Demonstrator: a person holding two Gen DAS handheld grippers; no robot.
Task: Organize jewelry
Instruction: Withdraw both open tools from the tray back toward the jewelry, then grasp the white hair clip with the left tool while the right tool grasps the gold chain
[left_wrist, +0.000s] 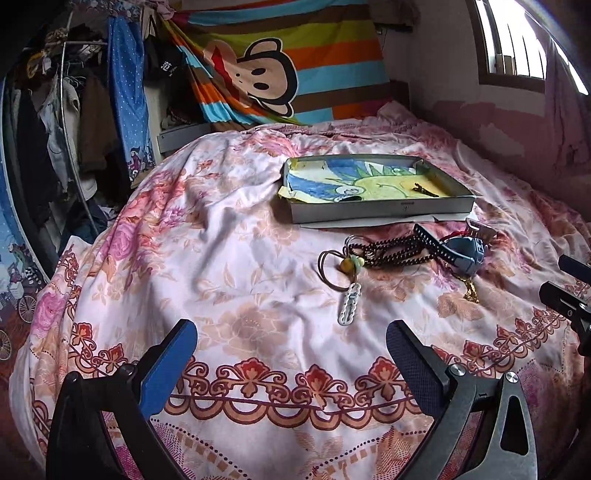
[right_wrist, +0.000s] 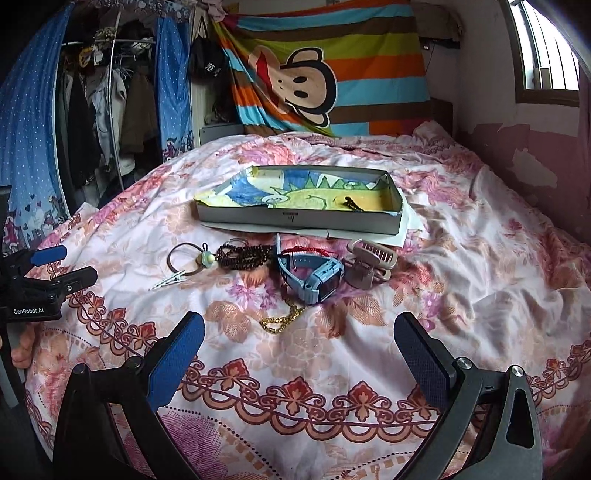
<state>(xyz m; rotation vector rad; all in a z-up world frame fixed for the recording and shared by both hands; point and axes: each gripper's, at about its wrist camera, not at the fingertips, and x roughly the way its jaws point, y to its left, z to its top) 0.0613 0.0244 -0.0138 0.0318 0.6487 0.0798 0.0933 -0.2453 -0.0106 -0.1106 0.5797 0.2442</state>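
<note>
A shallow grey box (left_wrist: 384, 211) (right_wrist: 299, 220), lined with a crayon drawing, lies mid-bed with a small dark hair clip (left_wrist: 424, 189) (right_wrist: 352, 204) inside. In front of it lies a pile: a hair tie with a yellow charm (left_wrist: 334, 266) (right_wrist: 184, 258), a white clip (left_wrist: 349, 304) (right_wrist: 168, 280), dark bead strands (left_wrist: 391, 251) (right_wrist: 243, 254), a blue watch (left_wrist: 461, 254) (right_wrist: 314, 277), a pink claw clip (right_wrist: 369, 264) and a gold chain (left_wrist: 471, 291) (right_wrist: 282, 319). My left gripper (left_wrist: 291, 349) and right gripper (right_wrist: 299, 341) both stand open and empty, short of the pile.
The floral bedspread (left_wrist: 229, 236) (right_wrist: 480, 266) is rumpled, with bare cloth left of the pile. A striped monkey-print cloth (left_wrist: 273, 74) hangs at the head, a clothes rack (right_wrist: 107, 110) stands at the left, and a window (right_wrist: 546, 48) is at the right.
</note>
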